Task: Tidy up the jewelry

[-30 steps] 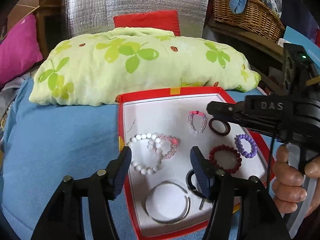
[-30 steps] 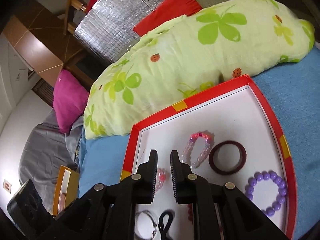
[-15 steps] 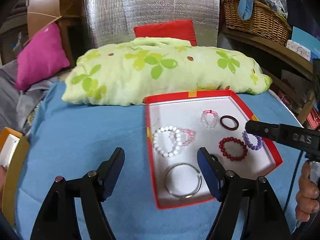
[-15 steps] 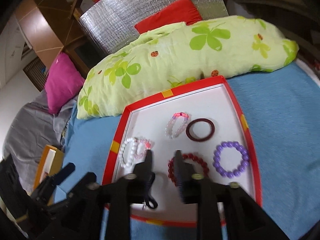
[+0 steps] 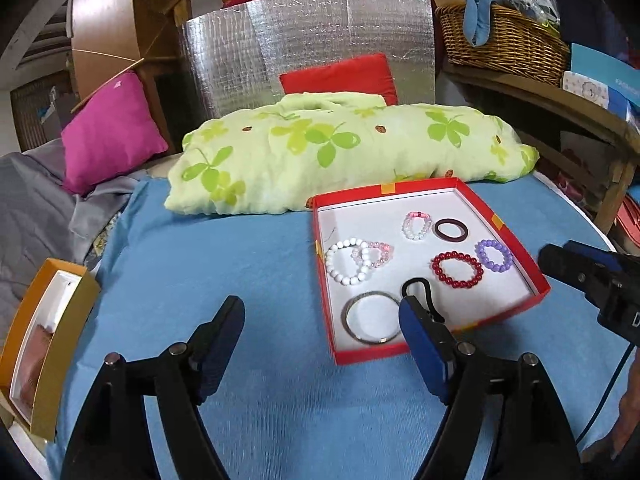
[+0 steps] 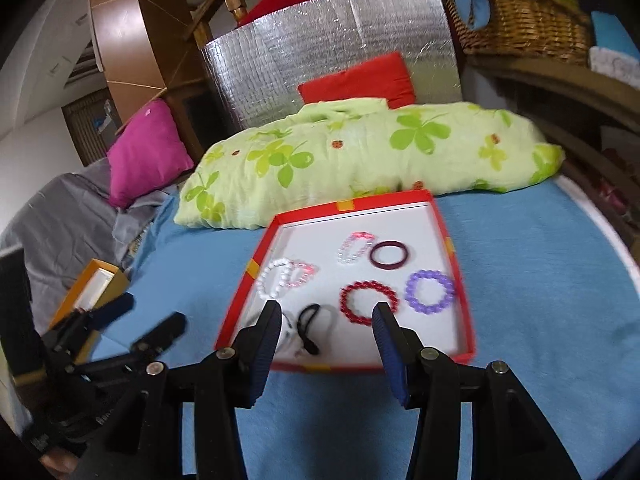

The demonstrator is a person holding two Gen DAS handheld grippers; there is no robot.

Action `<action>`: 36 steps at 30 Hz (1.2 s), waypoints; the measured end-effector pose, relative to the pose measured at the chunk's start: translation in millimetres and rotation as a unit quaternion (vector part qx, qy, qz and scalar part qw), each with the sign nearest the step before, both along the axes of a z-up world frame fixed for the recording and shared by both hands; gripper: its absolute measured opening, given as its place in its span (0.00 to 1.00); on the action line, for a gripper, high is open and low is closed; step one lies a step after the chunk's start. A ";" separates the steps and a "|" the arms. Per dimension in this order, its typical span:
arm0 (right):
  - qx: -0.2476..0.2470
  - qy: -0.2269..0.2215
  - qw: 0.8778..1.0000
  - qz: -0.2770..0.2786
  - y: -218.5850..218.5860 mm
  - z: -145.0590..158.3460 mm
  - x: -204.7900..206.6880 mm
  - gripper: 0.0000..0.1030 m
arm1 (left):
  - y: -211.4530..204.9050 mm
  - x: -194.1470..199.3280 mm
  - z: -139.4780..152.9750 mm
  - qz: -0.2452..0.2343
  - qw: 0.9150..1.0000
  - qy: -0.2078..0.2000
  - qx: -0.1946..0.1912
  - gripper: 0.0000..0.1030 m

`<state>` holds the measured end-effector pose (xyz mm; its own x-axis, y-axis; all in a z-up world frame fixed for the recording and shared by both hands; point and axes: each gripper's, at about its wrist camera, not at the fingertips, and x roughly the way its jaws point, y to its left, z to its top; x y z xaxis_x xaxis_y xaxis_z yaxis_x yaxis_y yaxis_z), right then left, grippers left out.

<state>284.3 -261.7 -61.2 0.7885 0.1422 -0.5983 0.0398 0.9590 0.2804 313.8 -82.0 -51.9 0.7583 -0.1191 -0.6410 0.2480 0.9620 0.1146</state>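
A red box (image 5: 516, 254) (image 6: 456, 268) with a white floor lies on the blue cloth and holds several bracelets: white beads (image 5: 347, 261), red beads (image 5: 457, 269) (image 6: 365, 302), purple beads (image 5: 495, 255) (image 6: 429, 291), a dark bangle (image 5: 451, 230) (image 6: 390, 255), a silver bangle (image 5: 372, 323) and a black band (image 5: 418, 290) (image 6: 308, 326). My left gripper (image 5: 322, 330) hangs in front of the box's near left corner, its jaws opening with nothing between them. My right gripper (image 6: 326, 330) hovers over the box's near edge, jaws opening, empty.
A green clover pillow (image 5: 344, 152) lies just behind the box. An orange box (image 5: 44, 344) (image 6: 90, 286) sits at the cloth's left edge. Pink cushion (image 5: 110, 132), red cushion (image 5: 340, 76), foil panel (image 5: 308, 40) and wicker basket (image 5: 504, 40) stand behind. Blue cloth (image 5: 224, 256) lies left of the box.
Both grippers have pulled back and up from the box, which now looks smaller and farther. The right jaws went from nearly shut to apart; the left jaws spread wider.
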 end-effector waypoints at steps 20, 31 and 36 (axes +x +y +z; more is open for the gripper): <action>-0.099 0.017 0.995 -0.009 12.0 -1.1 -80.5 0.52 | 18.3 -68.2 6.3 0.019 1.000 0.004 -0.018 0.78; -0.111 0.008 0.994 -0.023 18.1 -1.5 -110.9 0.55 | 32.4 -92.7 7.4 0.045 0.998 -0.025 -0.021 0.84; -0.117 0.017 0.993 -0.022 21.4 -10.3 -106.6 0.55 | 36.5 -93.1 -1.2 0.055 0.997 -0.040 -0.027 0.85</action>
<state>177.8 -240.3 -71.5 0.7698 -0.0378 -0.6372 0.0889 0.9949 0.0484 220.8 -45.5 -53.0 0.8169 -0.0655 -0.5730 0.1330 0.9882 0.0766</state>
